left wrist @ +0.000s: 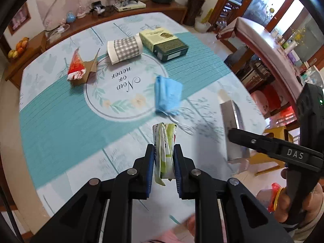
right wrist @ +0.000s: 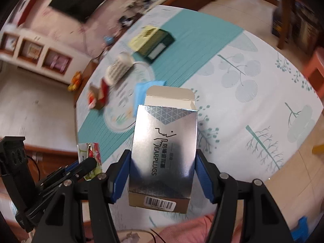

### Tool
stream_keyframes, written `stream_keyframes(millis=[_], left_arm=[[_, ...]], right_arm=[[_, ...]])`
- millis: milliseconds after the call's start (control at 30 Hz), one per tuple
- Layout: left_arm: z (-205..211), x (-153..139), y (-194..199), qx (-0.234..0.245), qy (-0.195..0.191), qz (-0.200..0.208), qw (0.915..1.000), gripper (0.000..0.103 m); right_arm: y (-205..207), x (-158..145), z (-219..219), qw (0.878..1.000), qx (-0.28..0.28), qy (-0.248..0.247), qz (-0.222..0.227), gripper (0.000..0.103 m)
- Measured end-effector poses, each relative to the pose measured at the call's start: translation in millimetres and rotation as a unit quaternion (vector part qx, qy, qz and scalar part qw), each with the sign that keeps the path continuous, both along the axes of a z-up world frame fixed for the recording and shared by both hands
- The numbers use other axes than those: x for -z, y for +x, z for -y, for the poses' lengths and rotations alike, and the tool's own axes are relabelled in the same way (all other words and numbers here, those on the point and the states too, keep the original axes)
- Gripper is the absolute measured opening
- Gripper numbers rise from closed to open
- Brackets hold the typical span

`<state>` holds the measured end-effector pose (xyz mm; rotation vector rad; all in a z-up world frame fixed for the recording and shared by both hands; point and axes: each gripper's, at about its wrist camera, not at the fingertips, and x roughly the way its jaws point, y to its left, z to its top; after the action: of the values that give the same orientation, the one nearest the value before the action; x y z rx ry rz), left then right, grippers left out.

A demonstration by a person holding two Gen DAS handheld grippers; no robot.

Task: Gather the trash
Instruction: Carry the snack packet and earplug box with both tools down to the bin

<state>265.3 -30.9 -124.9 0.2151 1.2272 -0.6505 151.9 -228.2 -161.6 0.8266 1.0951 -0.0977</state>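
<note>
My left gripper (left wrist: 163,151) is shut on a folded white-and-green wrapper (left wrist: 164,141) and holds it above the near part of the table. It also shows in the right wrist view (right wrist: 90,151). My right gripper (right wrist: 163,158) is shut on a silver earplugs box (right wrist: 164,151) with its top flap open; the box also shows at the right of the left wrist view (left wrist: 232,125). On the table lie a blue face mask (left wrist: 167,94), a red-and-white wrapper on brown cardboard (left wrist: 78,68), a grey checked pack (left wrist: 124,49) and a green-and-cream box (left wrist: 163,43).
The table has a teal-and-white patterned cloth (left wrist: 60,117). A wooden sideboard (left wrist: 97,18) with cables and small items runs behind it. A pink-topped counter (left wrist: 263,38) stands at the right. Pink cloth (right wrist: 182,230) lies at the near edge.
</note>
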Motion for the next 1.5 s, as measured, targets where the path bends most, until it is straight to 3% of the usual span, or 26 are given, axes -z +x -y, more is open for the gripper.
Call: stream_keyframes(millis=[300, 467, 733, 933, 1300, 1500], left_arm=[[3.8, -45.5, -107.7, -0.077, -0.018, 0.053, 0.9954, 0.017], [13.5, -42.5, -174.6, -0.131, -0.015, 0.051, 0.9900, 0.017], [33.2, -32.1, -243.6, -0.147, 0.023, 0.030, 0.9884, 0.017], [34.9, -5.4, -267.2, -0.157, 0.046, 0.005, 0.9866, 0.017], [28.4, 76.3, -280.0, -0.166, 0.059, -0.036, 0.9837, 0.017], [14.8, 130.2, -275.4, -0.176, 0.058, -0.053, 0.9813, 0.017]], right_arm=[[-67.2, -29.7, 6.1, 0.993, -0.114, 0.005, 0.043, 0.062], [-109.3, -36.1, 17.9, 0.985, -0.164, 0.006, 0.050, 0.062], [-162.7, -26.2, 28.0, 0.978, -0.203, 0.033, 0.038, 0.062], [-187.3, 9.7, 29.2, 0.977, -0.207, 0.054, 0.004, 0.062], [-214.4, 97.9, 21.7, 0.977, -0.191, 0.067, -0.072, 0.062], [-213.5, 139.4, 15.5, 0.978, -0.178, 0.059, -0.090, 0.062]])
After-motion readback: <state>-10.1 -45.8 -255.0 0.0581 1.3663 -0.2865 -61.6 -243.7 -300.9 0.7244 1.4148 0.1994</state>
